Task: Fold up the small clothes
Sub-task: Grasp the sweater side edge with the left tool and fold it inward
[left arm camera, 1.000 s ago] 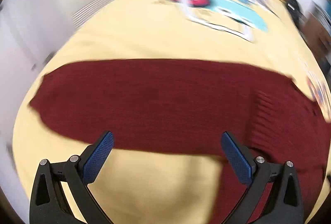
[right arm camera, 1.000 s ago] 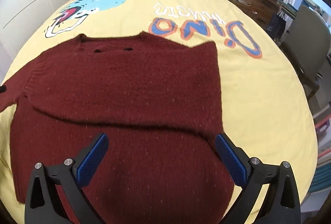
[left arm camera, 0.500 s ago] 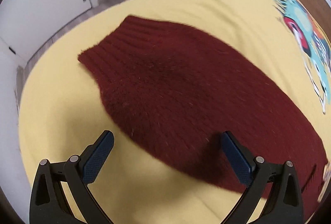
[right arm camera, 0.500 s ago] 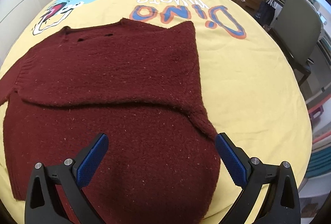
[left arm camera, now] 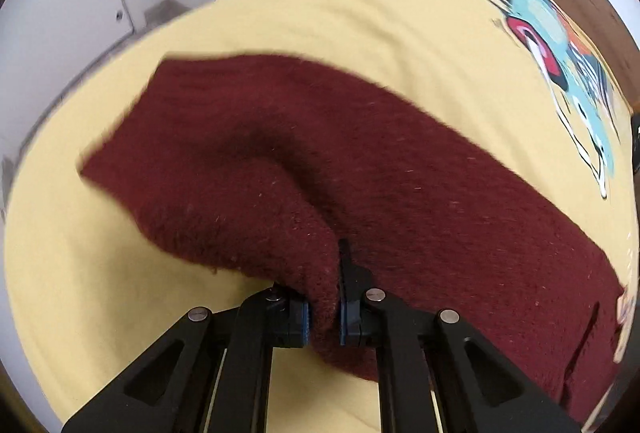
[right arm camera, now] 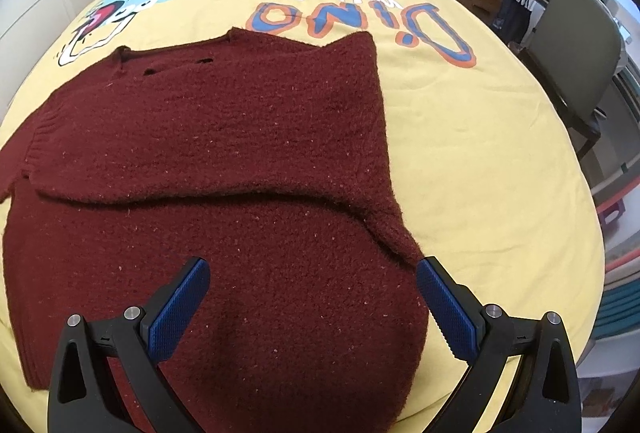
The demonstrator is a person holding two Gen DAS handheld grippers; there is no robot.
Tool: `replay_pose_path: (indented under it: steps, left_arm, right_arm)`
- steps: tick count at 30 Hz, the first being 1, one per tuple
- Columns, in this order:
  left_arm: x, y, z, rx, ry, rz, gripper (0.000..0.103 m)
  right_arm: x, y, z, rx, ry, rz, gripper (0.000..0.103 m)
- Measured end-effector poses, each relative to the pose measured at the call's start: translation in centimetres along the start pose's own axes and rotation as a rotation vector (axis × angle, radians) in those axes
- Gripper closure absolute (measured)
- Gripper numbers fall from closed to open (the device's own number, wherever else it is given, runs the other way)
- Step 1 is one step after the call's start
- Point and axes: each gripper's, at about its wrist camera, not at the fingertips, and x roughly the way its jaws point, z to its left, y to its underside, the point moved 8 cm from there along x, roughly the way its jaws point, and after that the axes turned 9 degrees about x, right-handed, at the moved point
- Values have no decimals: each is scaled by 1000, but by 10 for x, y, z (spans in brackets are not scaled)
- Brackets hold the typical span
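Fuzzy maroon knit sweater (right arm camera: 208,169) lies flat on the yellow dino bedspread (right arm camera: 460,137), one sleeve folded across the chest. Left gripper (left arm camera: 323,313) just clamped down on a bunched-up bit of the other sleeve (left arm camera: 248,169). Right gripper (right arm camera: 312,307) hovers wide apart over the hem, grabbing nothing.

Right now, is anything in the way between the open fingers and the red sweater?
Nothing visible. The right gripper hangs open right above the maroon sweater on the yellow bedspread, with only air between. The left gripper is already pinching the sweater's sleeve.
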Motion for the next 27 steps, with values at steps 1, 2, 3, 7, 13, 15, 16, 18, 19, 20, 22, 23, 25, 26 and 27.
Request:
replay_pose_path:
  steps: [1,2,3,7,13,15,16,18,19,20,22,23,25,26,27]
  left_arm:
    - [-4,0,-2,19,-4,-6,95]
    - [-11,0,-8,46,-3,-18,95]
    - [-16,0,-12,61,7,-27,95]
    - [-45,4,-48,141,52,-65,96]
    - [-88,19,-144,290,148,-112,96]
    - [-93,25,-169,337,176,-117,96]
    - [-94,30,-186,368,183,-119,96]
    - [-96,40,-218,414,204,-110,96]
    - [-99,49,-237,439,222,-103,96]
    - [-98,53,-249,458,229,-103,96]
    - [-99,63,-276,494,252,-100,96]
    - [-101,69,-292,513,270,-96,96]
    - [-102,75,-319,546,295,-95,96]
    - [-104,79,-337,566,310,-98,96]
    - [-101,77,-351,578,322,-99,96]
  right_arm:
    - [-1,-1,0,-2,0,-3,0]
    - [-2,-2,1,-3,0,-6,0]
    - [-3,-4,1,-3,0,-12,0]
    - [-8,-13,4,-3,-14,-35,0]
    - [-17,-24,10,3,-55,-69,0]
    - [-19,-30,10,6,-70,-77,0]
    - [-19,-31,10,5,-76,-78,0]
    - [-18,-35,9,9,-82,-73,0]
    - [-18,-37,7,15,-84,-73,0]
    - [-18,-39,6,20,-88,-73,0]
    - [-19,-42,2,27,-94,-77,0]
    - [-20,-45,1,26,-94,-81,0]
    - [-23,-48,-1,22,-95,-87,0]
    - [-24,-49,-2,20,-96,-89,0]
    - [-26,-51,-4,18,-95,-93,0]
